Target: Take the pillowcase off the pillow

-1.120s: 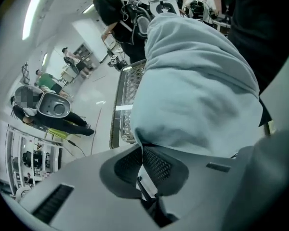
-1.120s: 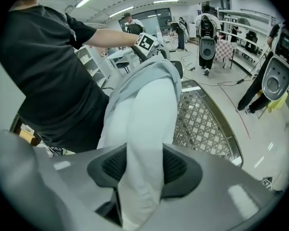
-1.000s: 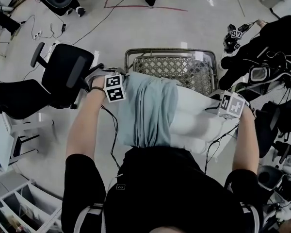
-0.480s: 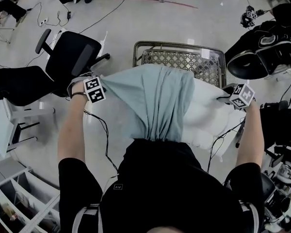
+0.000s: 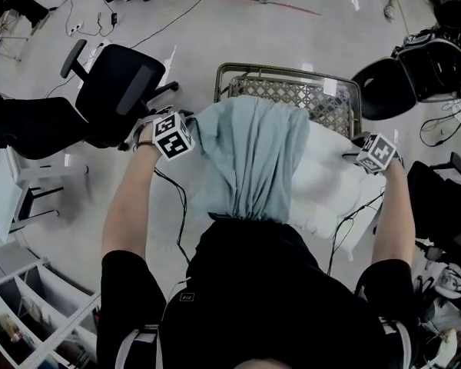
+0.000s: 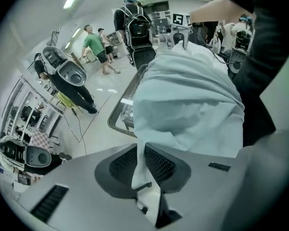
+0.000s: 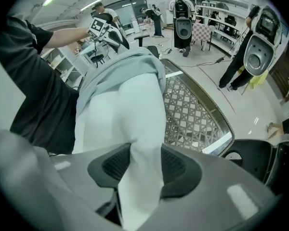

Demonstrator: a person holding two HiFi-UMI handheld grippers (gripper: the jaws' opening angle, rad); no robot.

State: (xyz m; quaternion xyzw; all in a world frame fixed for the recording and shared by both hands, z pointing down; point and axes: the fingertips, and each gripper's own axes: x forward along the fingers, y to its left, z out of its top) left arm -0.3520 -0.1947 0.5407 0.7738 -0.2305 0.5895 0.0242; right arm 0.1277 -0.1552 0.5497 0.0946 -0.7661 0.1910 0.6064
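Our left gripper swung back toward pillow, jaws easing apart yet pinching pillowcase; right gripper clamped pillow. Pillowcase half off, we judged.

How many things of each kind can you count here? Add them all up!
1 pillowcase
1 pillow
1 basket
2 claws: left claw, jaws just opening a little with the pillowcase between them, and right claw
Total: 5

Robotics lab: standing robots, floor cables, office chair, shelving, taped floor line.
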